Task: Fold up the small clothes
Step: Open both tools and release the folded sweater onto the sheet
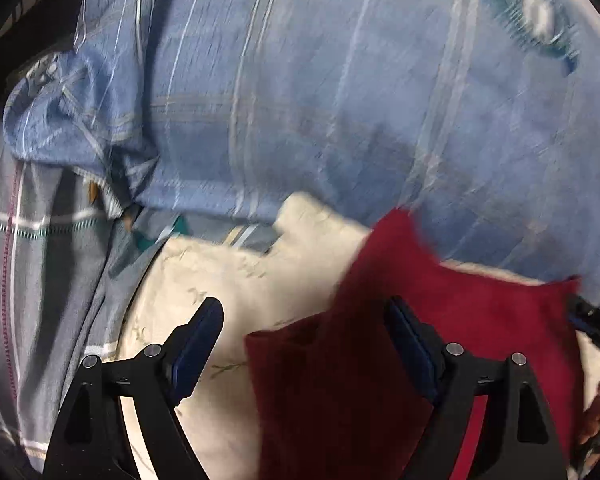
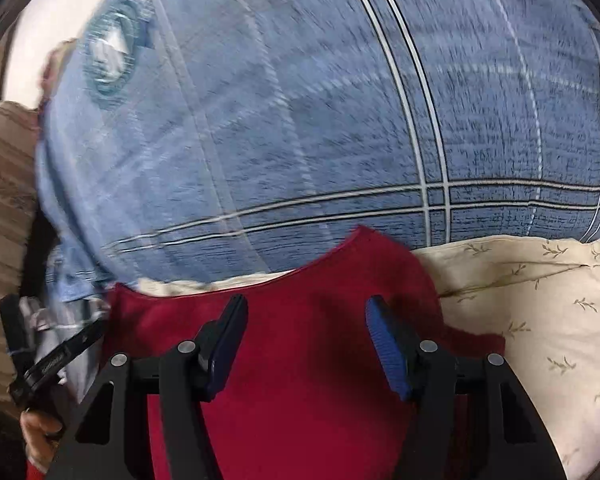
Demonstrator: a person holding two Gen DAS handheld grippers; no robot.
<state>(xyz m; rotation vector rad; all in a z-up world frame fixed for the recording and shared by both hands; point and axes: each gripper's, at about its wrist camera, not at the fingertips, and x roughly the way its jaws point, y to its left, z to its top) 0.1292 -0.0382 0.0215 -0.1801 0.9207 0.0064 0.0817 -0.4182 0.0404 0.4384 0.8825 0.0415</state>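
1. Left gripper (image 1: 306, 320): jaws wide apart, nothing pinched. One pad sits over the cream pillow (image 1: 236, 280), the other over the red cloth (image 1: 440, 320).
2. The red cloth lies on the pillow, on the blue plaid bedding (image 1: 320, 100), at about 5 o'clock in the left view.
3. Right gripper (image 2: 306, 320): jaws apart too, hovering over the cloth, empty.
4. It looks soft, light and floppy, so I'd grab a corner or hem, around 12 o'clock in the right view.
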